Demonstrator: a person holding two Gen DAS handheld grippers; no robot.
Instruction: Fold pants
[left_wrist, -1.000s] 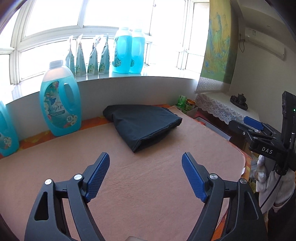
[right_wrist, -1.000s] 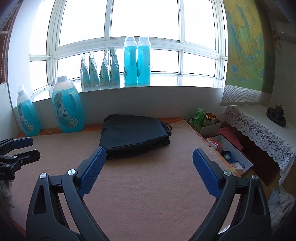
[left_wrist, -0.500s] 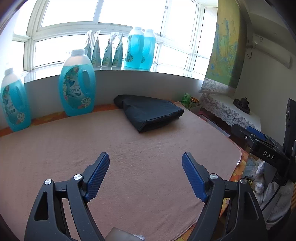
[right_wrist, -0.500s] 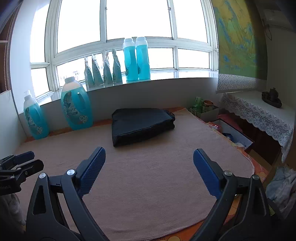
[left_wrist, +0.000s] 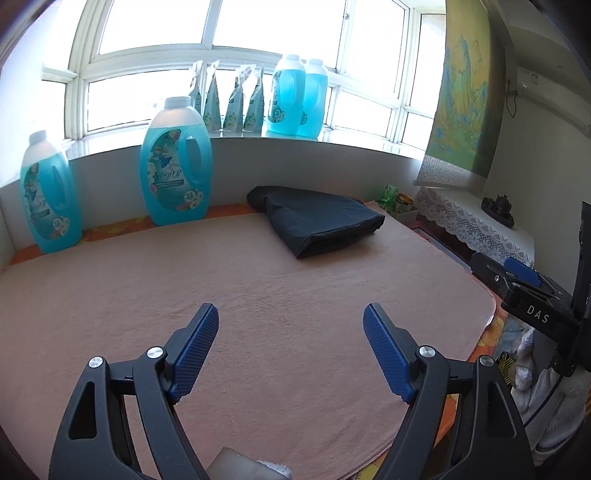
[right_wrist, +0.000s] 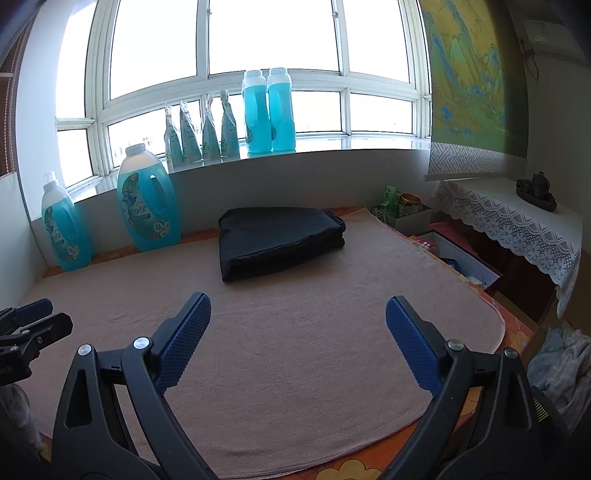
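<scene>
White letters "DAS" stand on the black body of the right tool (left_wrist: 537, 314) at the right edge of the left wrist view. The large blue detergent bottle (left_wrist: 175, 177) on the far left bears a "72" on its label; its brand script is too blurred to read.

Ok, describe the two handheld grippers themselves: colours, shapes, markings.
Both look alike. The left gripper has black plastic arms with triangular cut-outs, silver round screws at the joints, and blue finger pads with a fine diamond texture. The right gripper has the same black frame, silver screws and blue pads. Seen from the left wrist, its body carries white "DAS" lettering. No cables or sleeves are visible.
</scene>
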